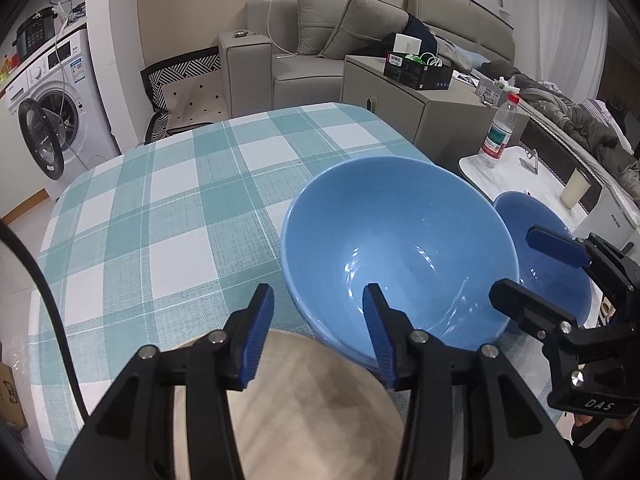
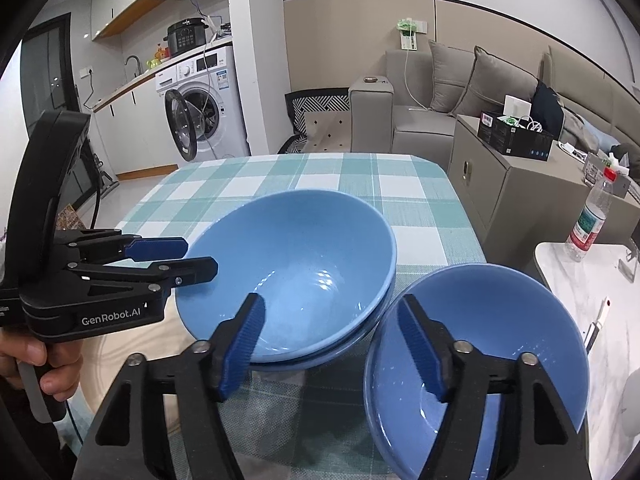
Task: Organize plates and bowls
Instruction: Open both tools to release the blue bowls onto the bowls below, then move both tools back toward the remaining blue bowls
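The left hand-held gripper (image 1: 318, 328) stands open, its right finger inside the near rim of the light blue ceramic bowl (image 1: 400, 248) and its left finger outside, pads clear of it. The right hand-held gripper (image 2: 332, 344) gapes wide, one finger over the darker blue ceramic bowl (image 2: 480, 352), empty. Both bowls rest side by side on the teal-and-white checked surface (image 1: 160, 220), near a beige round plate (image 1: 312, 412).

Home (sofa (image 2: 436, 92), washing machine (image 2: 208, 100))
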Demonstrator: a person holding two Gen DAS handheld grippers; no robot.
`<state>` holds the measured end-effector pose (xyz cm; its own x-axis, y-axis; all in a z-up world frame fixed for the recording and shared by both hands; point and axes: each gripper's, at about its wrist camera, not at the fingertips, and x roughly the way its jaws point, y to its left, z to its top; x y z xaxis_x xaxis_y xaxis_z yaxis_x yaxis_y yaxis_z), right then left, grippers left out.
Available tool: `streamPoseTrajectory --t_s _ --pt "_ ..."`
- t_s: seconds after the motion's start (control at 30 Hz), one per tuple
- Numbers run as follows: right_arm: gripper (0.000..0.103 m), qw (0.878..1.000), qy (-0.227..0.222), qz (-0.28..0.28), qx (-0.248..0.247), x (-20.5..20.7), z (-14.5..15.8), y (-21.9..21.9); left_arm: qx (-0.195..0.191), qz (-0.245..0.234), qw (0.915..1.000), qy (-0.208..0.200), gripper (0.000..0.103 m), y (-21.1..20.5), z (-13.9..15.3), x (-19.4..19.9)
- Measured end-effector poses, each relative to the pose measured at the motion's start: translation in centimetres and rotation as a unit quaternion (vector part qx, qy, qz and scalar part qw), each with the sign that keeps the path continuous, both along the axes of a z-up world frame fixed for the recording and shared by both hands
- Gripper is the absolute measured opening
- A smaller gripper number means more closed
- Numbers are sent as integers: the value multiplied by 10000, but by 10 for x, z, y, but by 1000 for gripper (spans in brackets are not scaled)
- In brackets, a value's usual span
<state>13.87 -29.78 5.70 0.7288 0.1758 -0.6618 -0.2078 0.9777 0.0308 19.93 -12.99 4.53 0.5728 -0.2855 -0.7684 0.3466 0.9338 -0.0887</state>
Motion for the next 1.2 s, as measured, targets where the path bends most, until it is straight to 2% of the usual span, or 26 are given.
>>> streamPoseTrajectory --t_s 0.07,0.13,0.2,0.3,0.33,0.37,0.5,0.57,0.8,1.2 --pt "89 9999 -64 -71 52 -2 4 -5 -43 7 10000 1 50 0 3 -2" --pt "97 9998 -82 -123 114 -3 8 -10 -111 13 9999 -17 52 1 6 -4" --pt "101 9996 -106 -147 215 -4 13 -18 -175 21 9998 2 60 0 9 -6" --pt "102 9991 -147 -194 345 -8 22 -30 -169 34 9998 -49 69 -4 13 -11" --pt "102 9990 -148 -201 372 -9 24 -33 -194 41 9998 -79 78 -5 14 -13" --pt "102 9990 -137 -205 378 -10 27 -37 -249 44 9996 -121 82 -7 16 -15" --pt "102 9987 -205 -245 387 -17 36 -53 -349 -27 9993 -154 92 -16 19 -23" --pt "102 9986 -246 -302 370 -20 40 -63 -372 -69 9990 -219 101 -21 21 -28" --pt "102 9985 -330 -365 241 -35 52 -88 -360 -280 9982 -386 103 -47 29 -46" --pt "102 9993 -191 -317 113 -40 48 -112 -300 -530 9977 -297 103 -82 23 -70"
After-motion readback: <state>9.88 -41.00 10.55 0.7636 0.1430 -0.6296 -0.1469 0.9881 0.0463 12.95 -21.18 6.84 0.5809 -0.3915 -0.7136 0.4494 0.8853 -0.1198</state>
